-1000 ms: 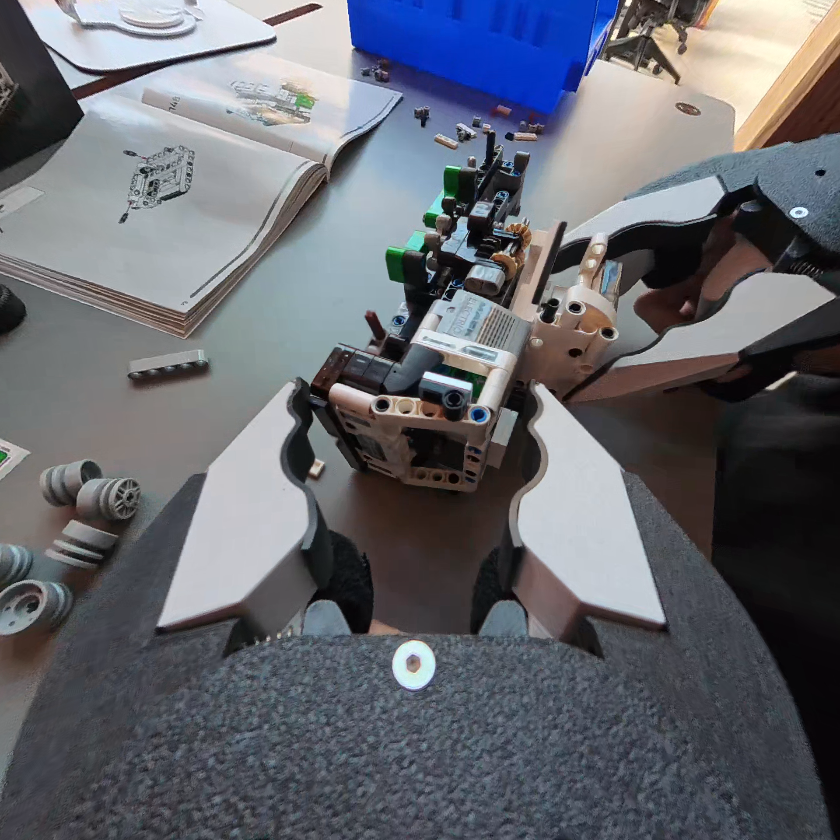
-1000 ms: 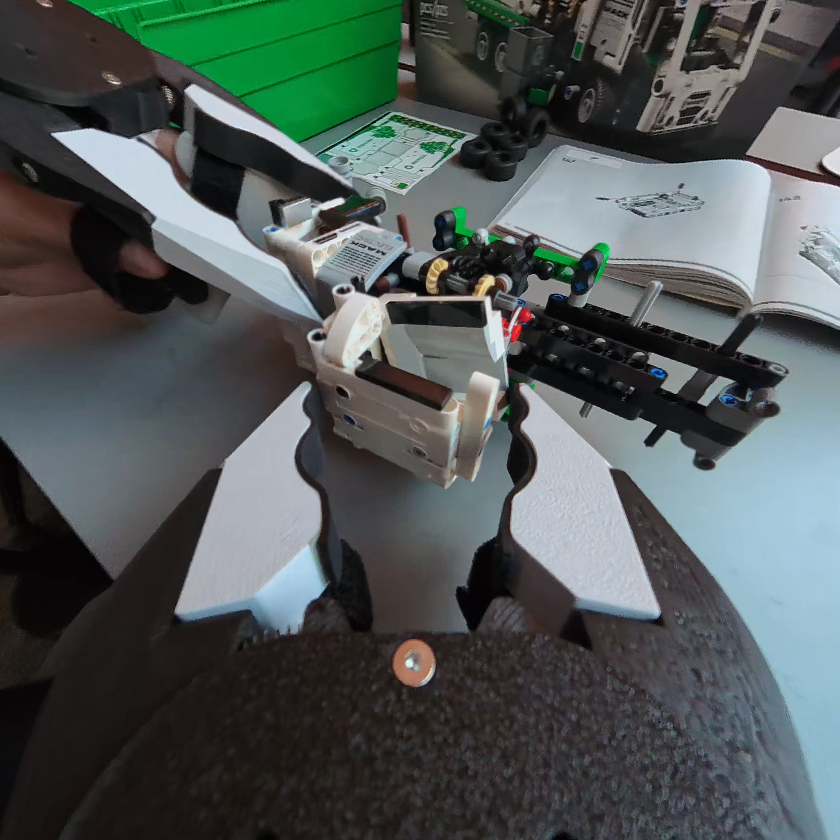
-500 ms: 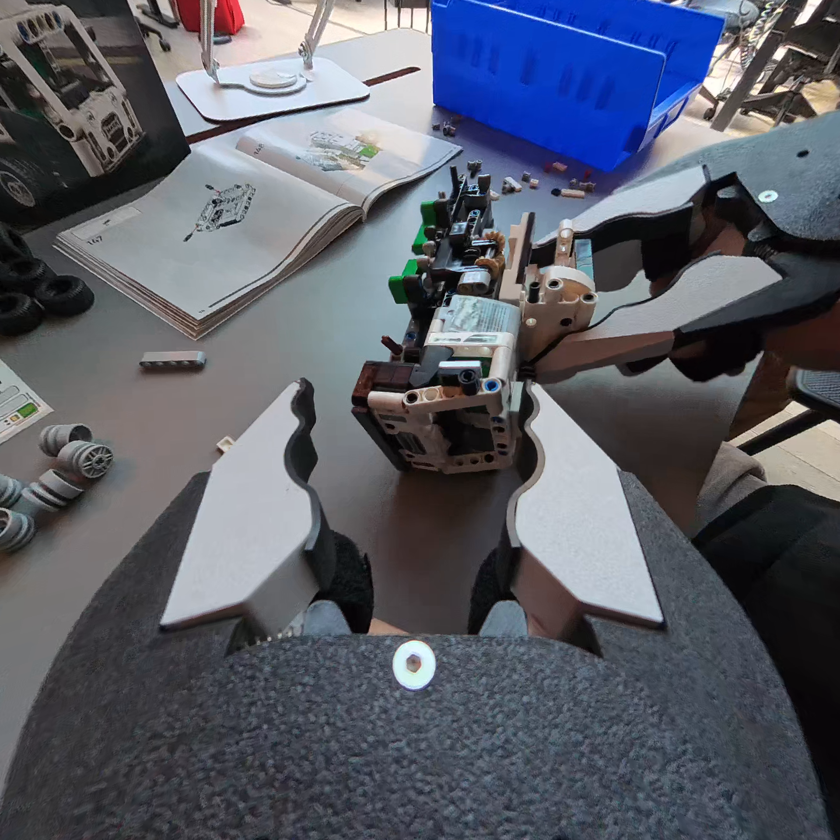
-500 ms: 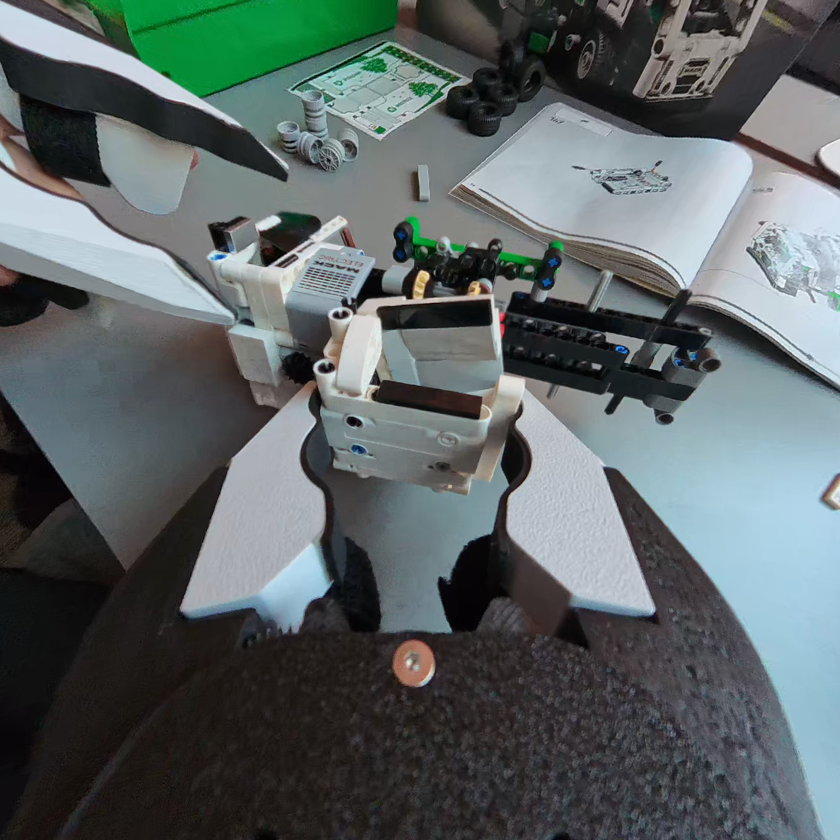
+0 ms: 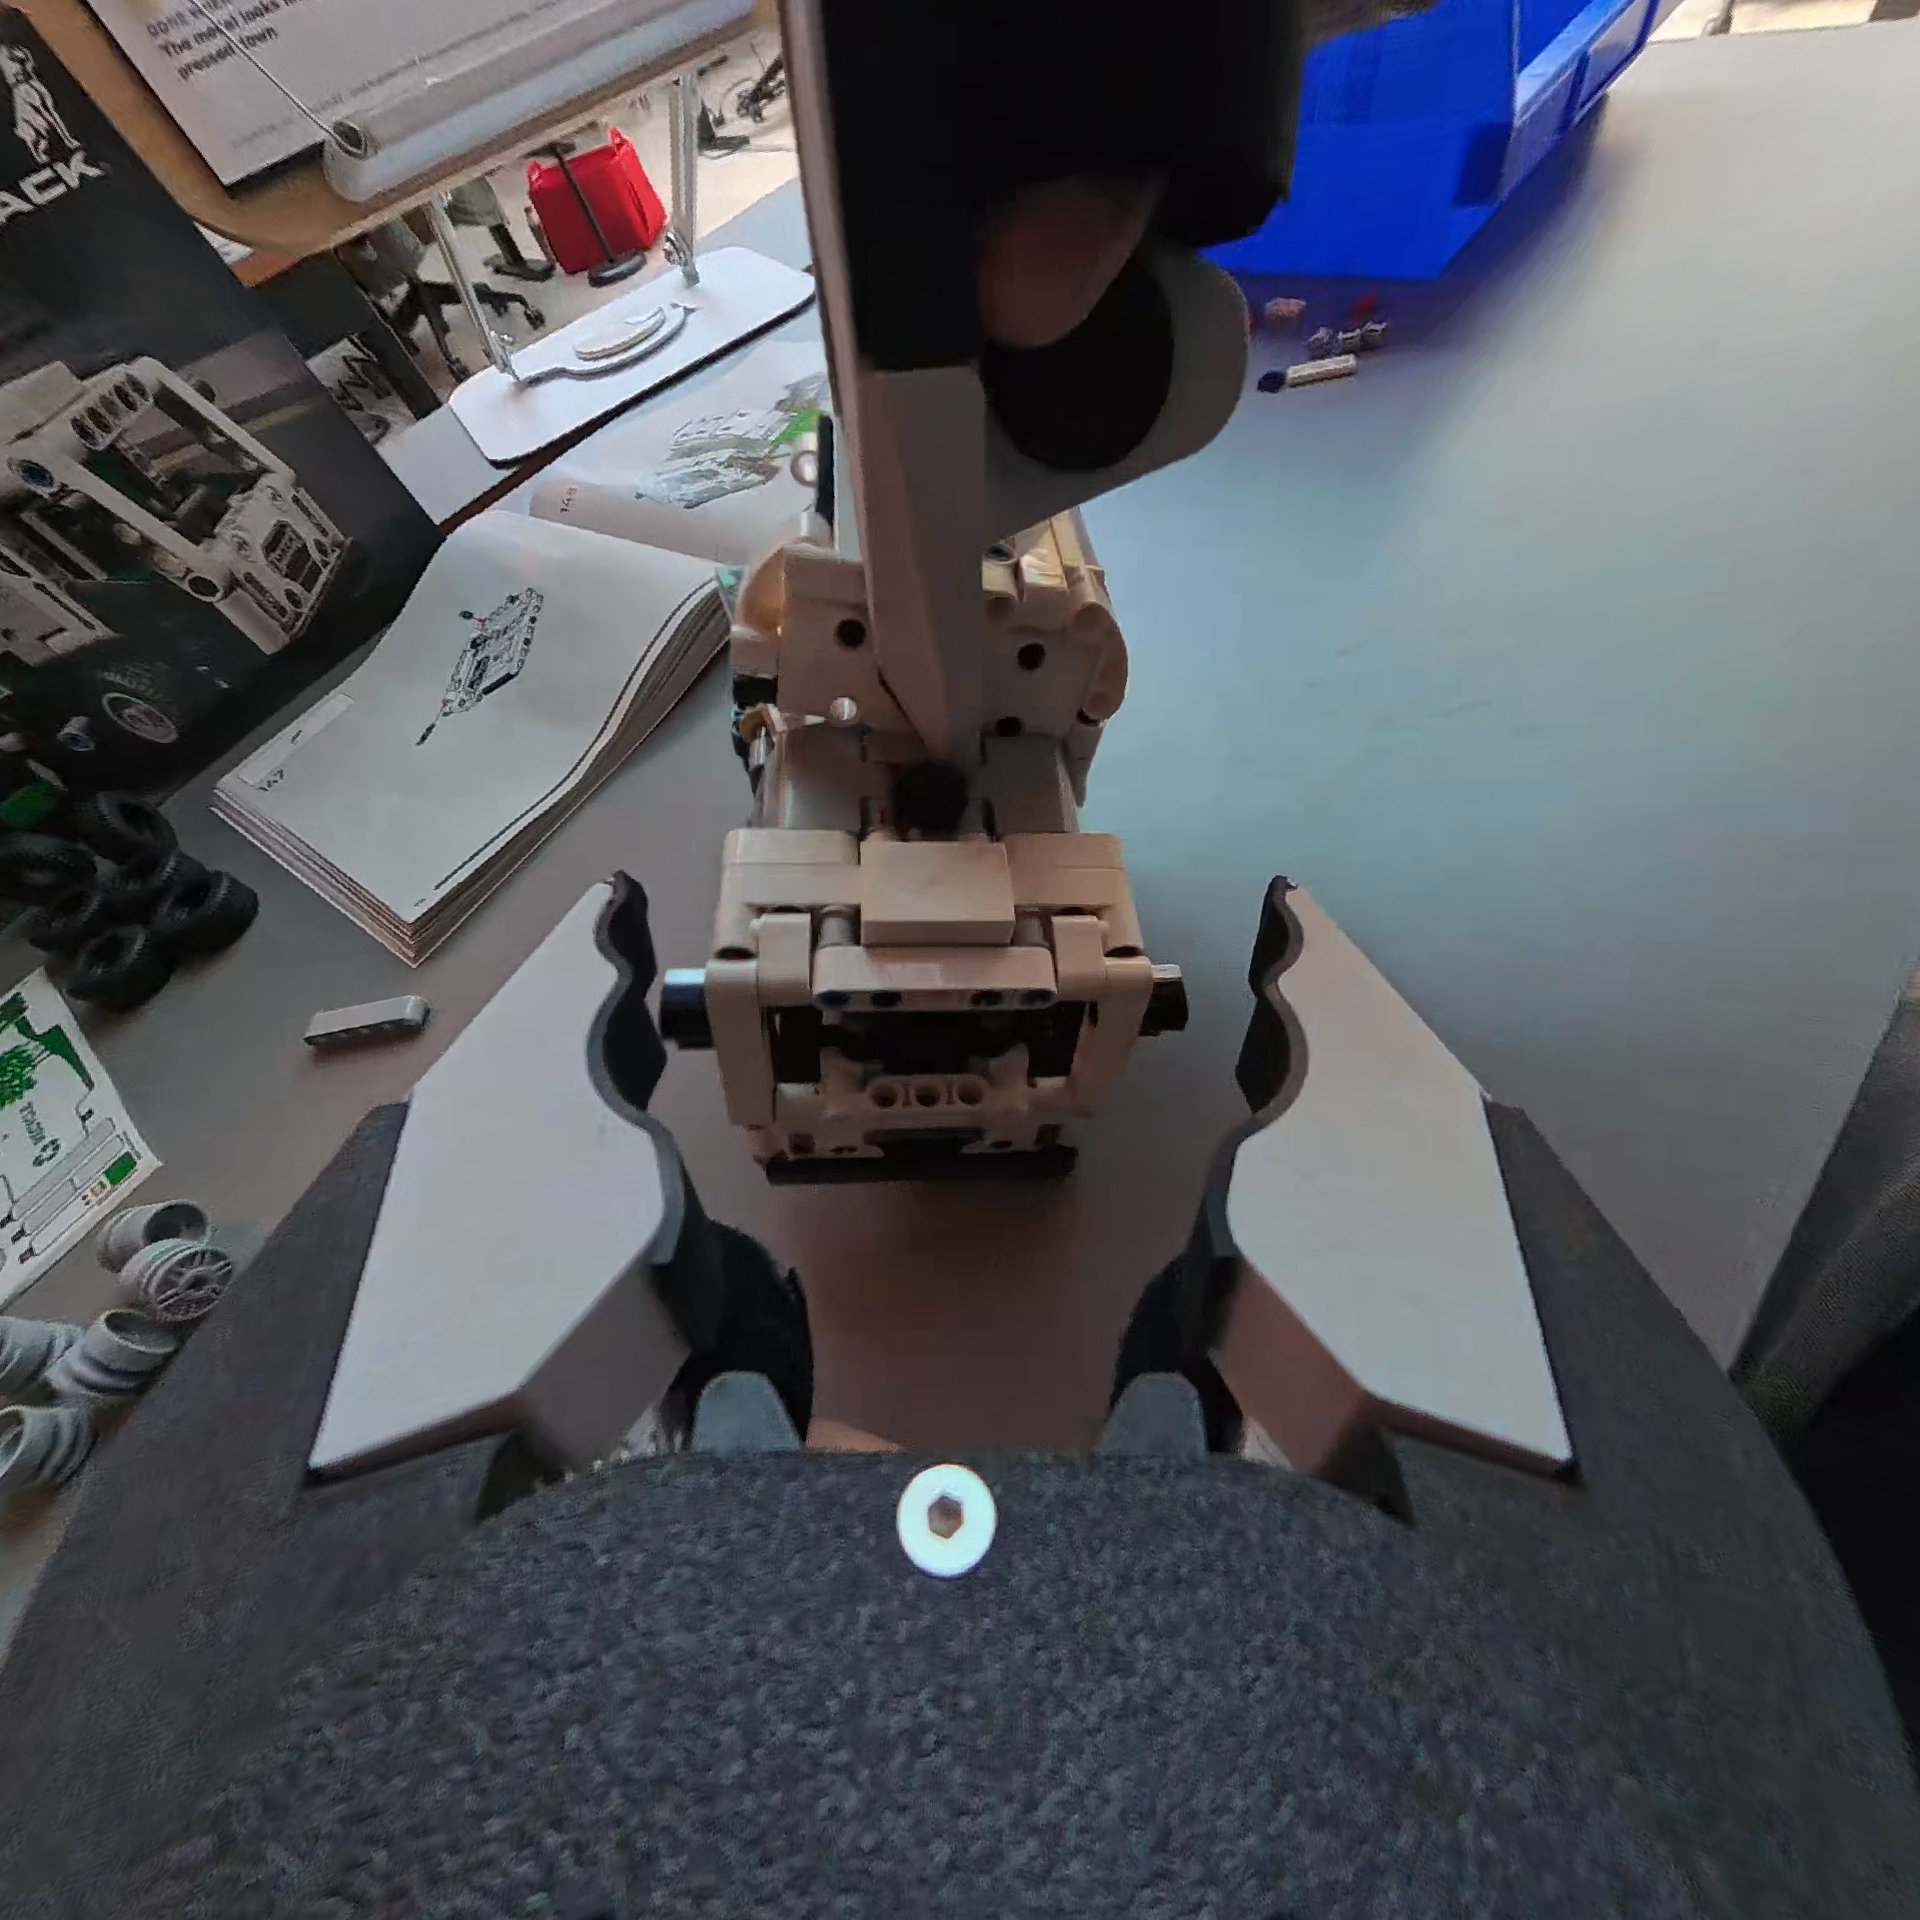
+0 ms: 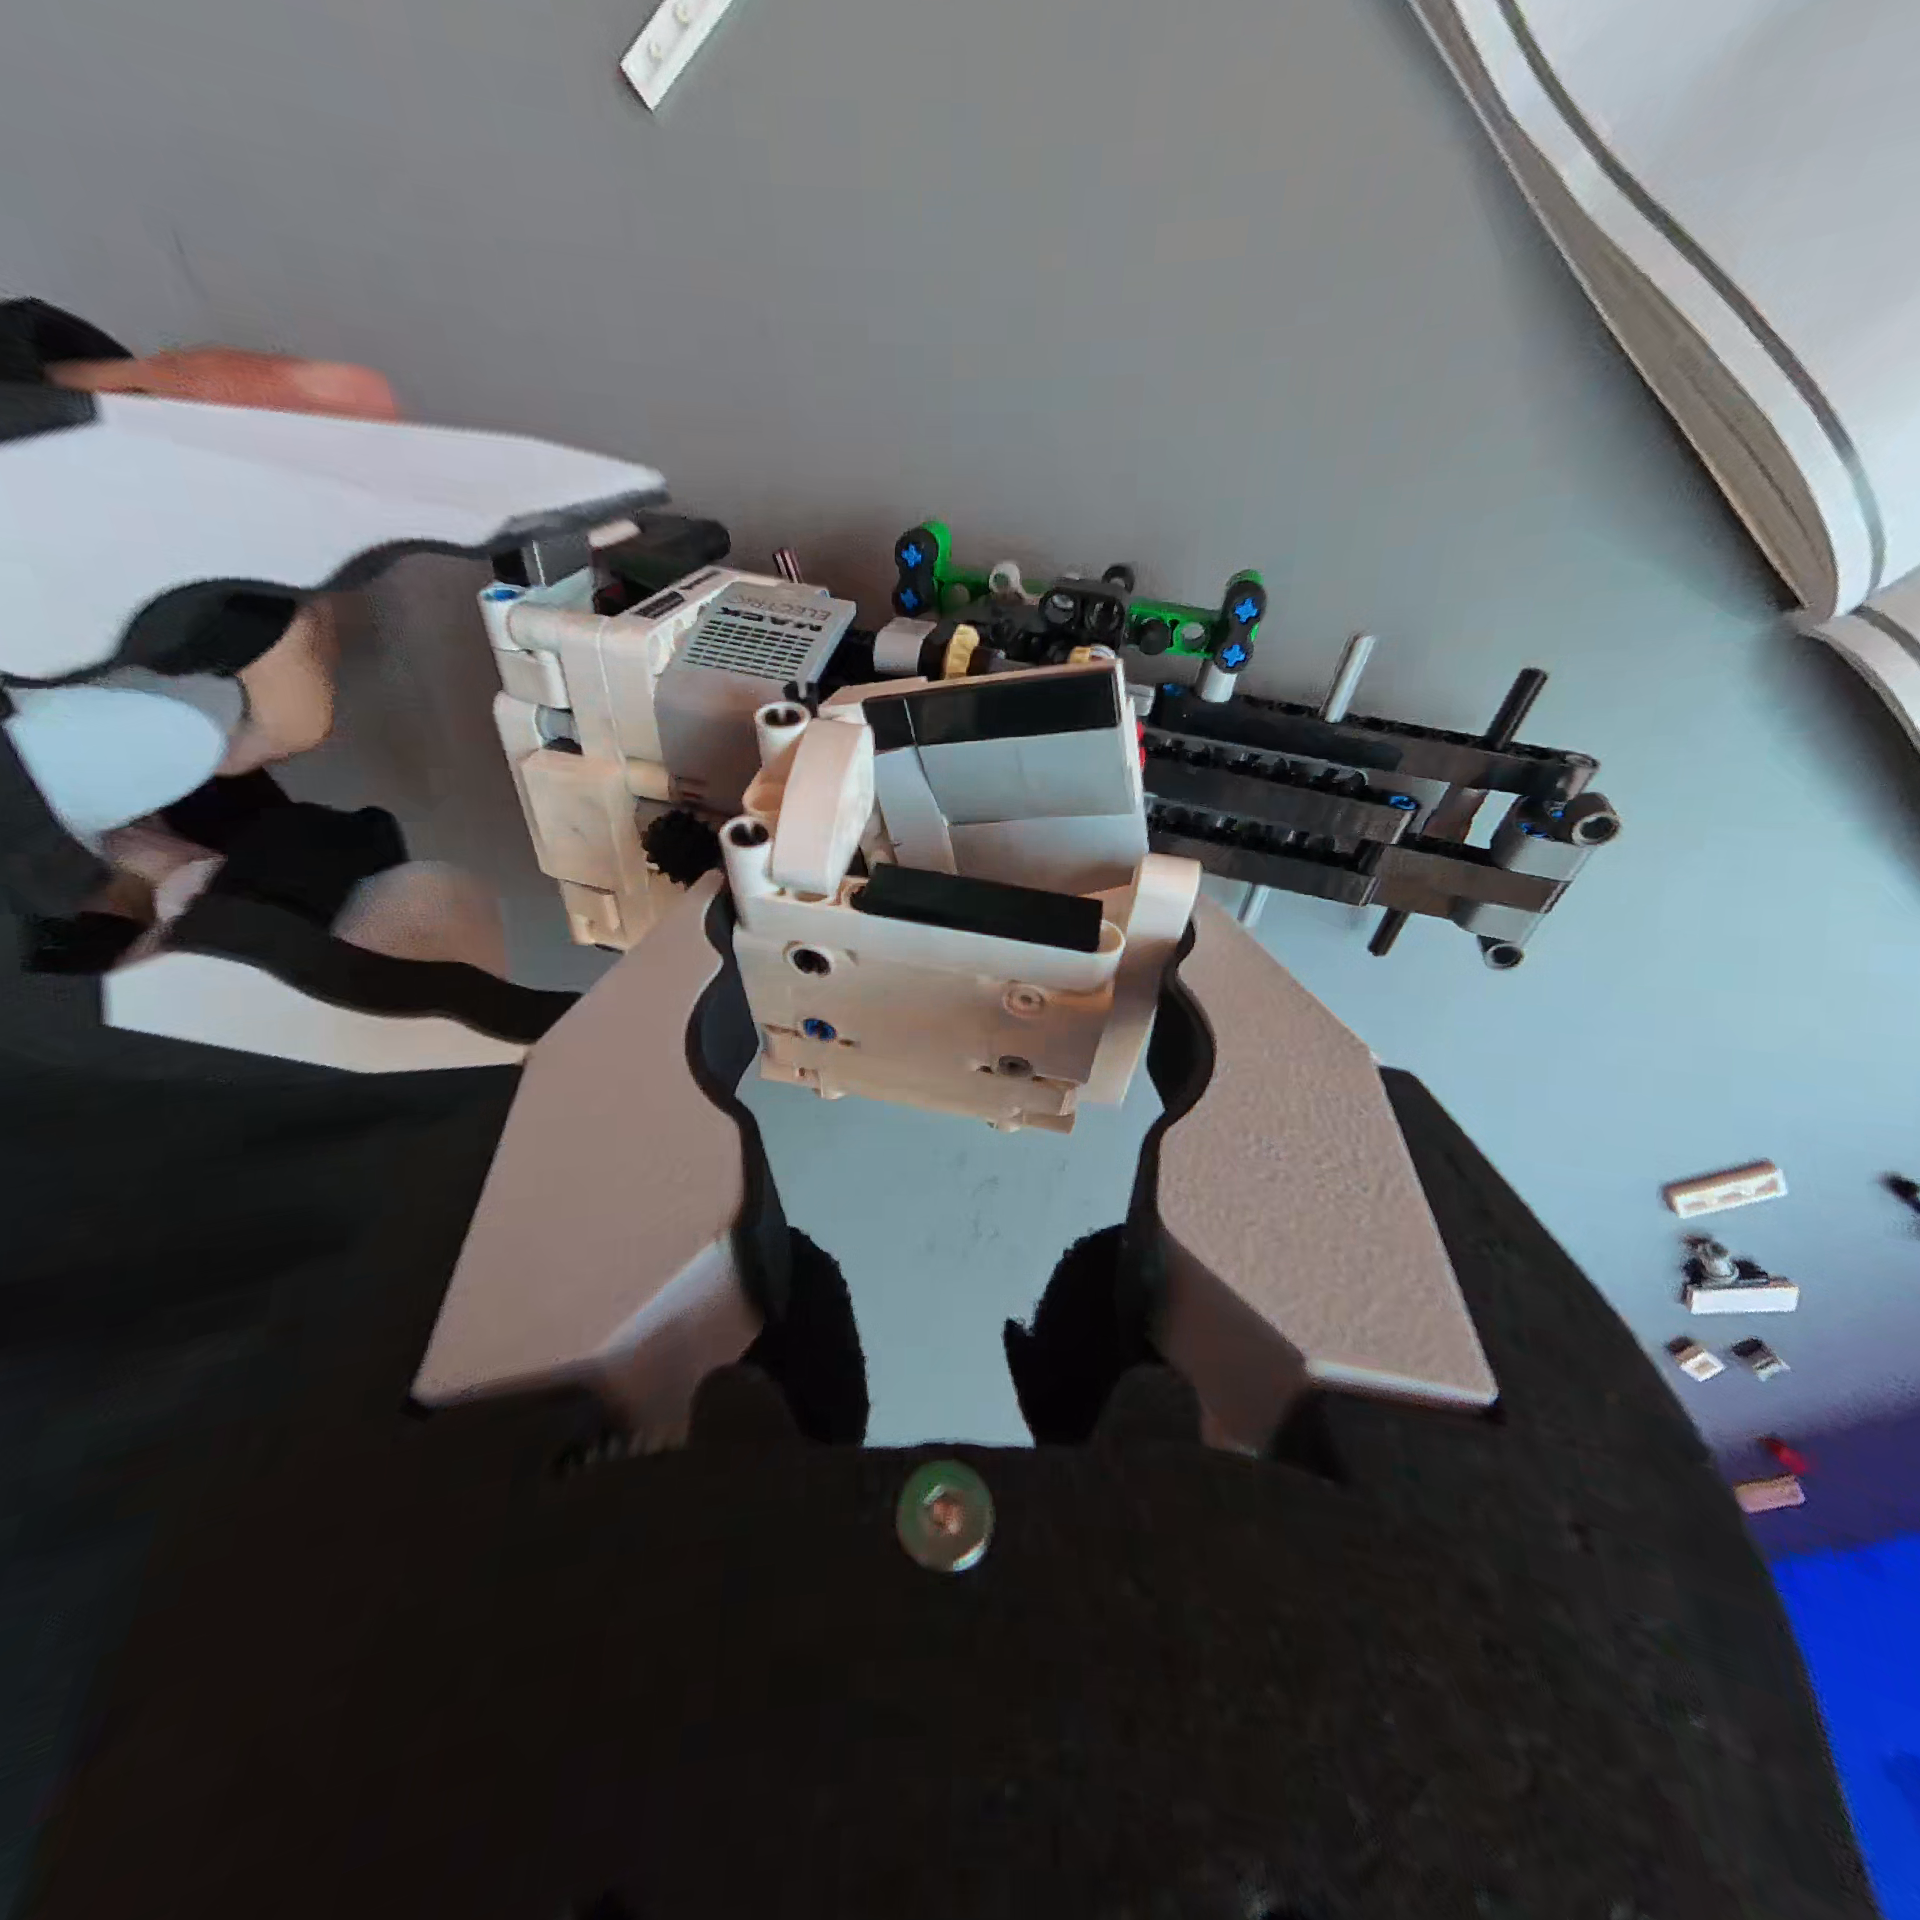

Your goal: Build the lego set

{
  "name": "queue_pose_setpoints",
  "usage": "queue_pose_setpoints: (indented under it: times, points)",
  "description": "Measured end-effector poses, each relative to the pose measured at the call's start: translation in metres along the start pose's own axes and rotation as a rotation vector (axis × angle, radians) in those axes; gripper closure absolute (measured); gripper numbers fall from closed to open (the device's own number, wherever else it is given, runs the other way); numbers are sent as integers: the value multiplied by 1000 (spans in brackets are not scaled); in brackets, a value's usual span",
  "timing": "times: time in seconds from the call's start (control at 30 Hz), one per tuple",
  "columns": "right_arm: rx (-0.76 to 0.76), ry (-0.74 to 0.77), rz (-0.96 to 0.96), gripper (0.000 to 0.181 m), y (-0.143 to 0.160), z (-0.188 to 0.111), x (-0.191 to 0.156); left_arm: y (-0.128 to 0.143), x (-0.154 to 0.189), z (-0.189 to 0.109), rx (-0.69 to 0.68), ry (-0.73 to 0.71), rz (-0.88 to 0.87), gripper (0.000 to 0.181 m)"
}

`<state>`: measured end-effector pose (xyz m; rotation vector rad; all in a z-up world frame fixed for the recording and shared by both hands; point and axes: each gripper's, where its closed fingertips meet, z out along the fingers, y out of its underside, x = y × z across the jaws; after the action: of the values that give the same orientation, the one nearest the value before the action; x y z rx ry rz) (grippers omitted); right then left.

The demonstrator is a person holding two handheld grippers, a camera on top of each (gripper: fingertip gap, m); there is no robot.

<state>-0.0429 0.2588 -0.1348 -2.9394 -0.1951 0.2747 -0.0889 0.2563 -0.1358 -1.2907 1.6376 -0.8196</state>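
1. My left tool [image 5: 945, 997] is standing wide open around the front end of the lego truck [image 5: 925, 987]; both of its fingers are sitting clear of the white cab block, with a gap on each side, so it is holding nothing.
2. My right tool [image 6: 951, 997] is closing on the white cab section of the same truck, its two fingers [image 6: 644, 1122] pressing against the left and right sides of that block.
3. In the left wrist view my right tool is reaching down from above, one pale finger lying along the top of the truck beside a small black gear [image 5: 928, 795].
4. The truck is resting on the grey desk [image 5: 1507, 748], in the middle of it; seen from the right wrist view, its black frame [image 6: 1351, 810] with green beams [image 6: 1081, 608] is extending away to the right.
5. An open instruction book [image 5: 488, 717] is lying on the desk to the left of the truck, with the set's box [image 5: 135, 499] standing behind it.
6. Black tyres [image 5: 114, 904], grey wheel hubs [image 5: 156, 1278], a sticker sheet [image 5: 52, 1132] and a single grey beam [image 5: 366, 1020] are lying at the left edge of the desk.
7. A blue bin [image 5: 1455, 177] is sitting at the far right, with small loose pieces [image 5: 1320, 353] scattered just in front of it.
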Motion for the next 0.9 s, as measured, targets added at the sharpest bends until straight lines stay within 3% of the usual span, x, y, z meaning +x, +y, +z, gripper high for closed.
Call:
queue_pose_setpoints:
  times: [0.17,0.67,0.9]
  points:
    - [-99,-30,-13,105,-12,7,0,10,-12,20,-72,-26,-79,76]
    - [-104,-145,35,106,-20,8,6,19,-19,26,-86,64,-228,77]
    - [-149,-70,13,104,-20,9,10,18,-20,27,-90,66,-226,78]
